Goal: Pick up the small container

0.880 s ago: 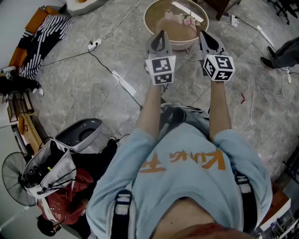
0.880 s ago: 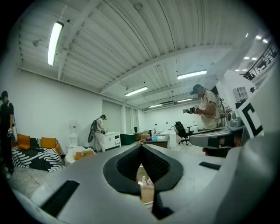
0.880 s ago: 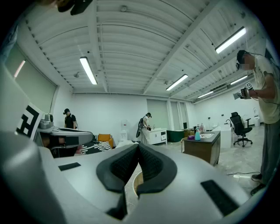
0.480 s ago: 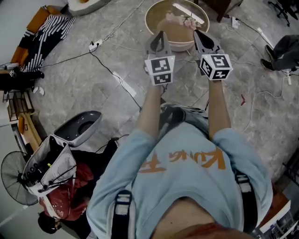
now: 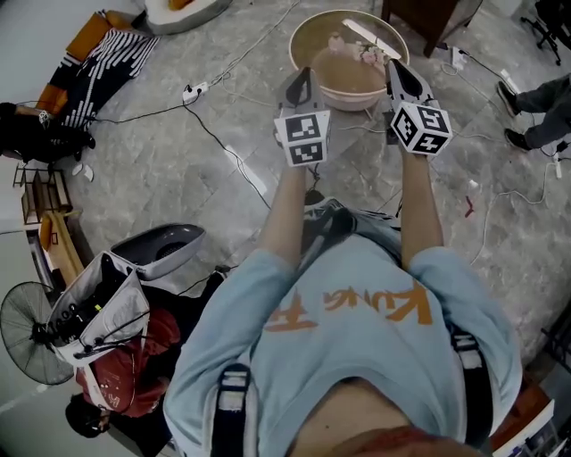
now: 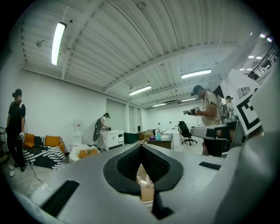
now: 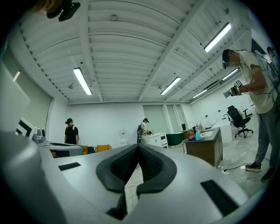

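Note:
In the head view a round tan basin (image 5: 308, 27) stands on the stone floor ahead of me, with small pink things (image 5: 364, 55) and a white strip inside. I cannot tell which of them is the small container. My left gripper (image 5: 303, 76) hovers at the basin's near left rim and my right gripper (image 5: 396, 68) at its near right rim, both held out at arm's length. Each is shut with nothing between its pads. The left gripper view (image 6: 141, 147) and the right gripper view (image 7: 138, 147) look level across the room, with the basin out of sight.
Cables and a power strip (image 5: 192, 91) run over the floor at left. A grey appliance (image 5: 165, 248), an open bag (image 5: 98, 312) and a fan (image 5: 31, 335) sit at lower left. A dark cabinet (image 5: 428, 16) stands behind the basin. A person's feet (image 5: 535, 116) are at right.
The head view has shifted, so the basin now sits a little lower and to the right in it. Both grippers stay shut, side by side, at its near rim.

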### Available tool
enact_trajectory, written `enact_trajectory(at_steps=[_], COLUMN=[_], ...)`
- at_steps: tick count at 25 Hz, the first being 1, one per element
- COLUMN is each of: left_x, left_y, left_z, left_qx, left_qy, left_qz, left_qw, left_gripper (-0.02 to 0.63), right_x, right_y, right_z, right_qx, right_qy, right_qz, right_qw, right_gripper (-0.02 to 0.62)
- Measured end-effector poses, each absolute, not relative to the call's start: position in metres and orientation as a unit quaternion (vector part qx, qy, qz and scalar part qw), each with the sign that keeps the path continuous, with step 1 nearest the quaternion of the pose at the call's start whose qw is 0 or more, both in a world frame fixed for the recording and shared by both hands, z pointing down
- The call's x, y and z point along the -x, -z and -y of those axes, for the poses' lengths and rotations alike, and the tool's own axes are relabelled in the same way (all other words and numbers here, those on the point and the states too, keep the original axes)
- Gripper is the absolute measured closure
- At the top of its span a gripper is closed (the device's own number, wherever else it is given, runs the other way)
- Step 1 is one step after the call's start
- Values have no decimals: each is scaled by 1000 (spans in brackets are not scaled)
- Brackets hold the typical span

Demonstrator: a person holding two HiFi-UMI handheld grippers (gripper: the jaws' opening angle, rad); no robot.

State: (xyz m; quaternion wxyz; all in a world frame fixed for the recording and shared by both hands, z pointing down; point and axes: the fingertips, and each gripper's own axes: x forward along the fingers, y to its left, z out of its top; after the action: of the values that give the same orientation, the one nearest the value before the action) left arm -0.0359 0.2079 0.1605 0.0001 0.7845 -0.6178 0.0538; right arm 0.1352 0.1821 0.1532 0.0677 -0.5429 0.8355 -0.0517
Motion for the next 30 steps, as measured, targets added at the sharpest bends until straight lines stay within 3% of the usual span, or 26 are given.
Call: enact_trajectory(at_steps=[15, 20, 26, 30], left_x=[52, 67, 68, 76], left_y=[-159, -191, -224, -236], left_z=[-165, -114, -32, 26], left_qx=[-786, -781, -782, -782], left_qy=[-48, -38, -42, -56], left_qz=[616, 620, 615, 612], left_qw=[10, 55, 90, 102], left_gripper=[583, 583, 583, 583], right_x=[-134, -137, -180, -166], right_y=[-135, -145, -150, -152], right_z=[-139, -105, -42, 8], right_qx=[541, 559, 611, 611], right_qy=[51, 25, 36, 28], right_qz=[-834, -826, -784, -786], right_qw=[99, 73, 101, 88], right_gripper=[583, 583, 583, 583])
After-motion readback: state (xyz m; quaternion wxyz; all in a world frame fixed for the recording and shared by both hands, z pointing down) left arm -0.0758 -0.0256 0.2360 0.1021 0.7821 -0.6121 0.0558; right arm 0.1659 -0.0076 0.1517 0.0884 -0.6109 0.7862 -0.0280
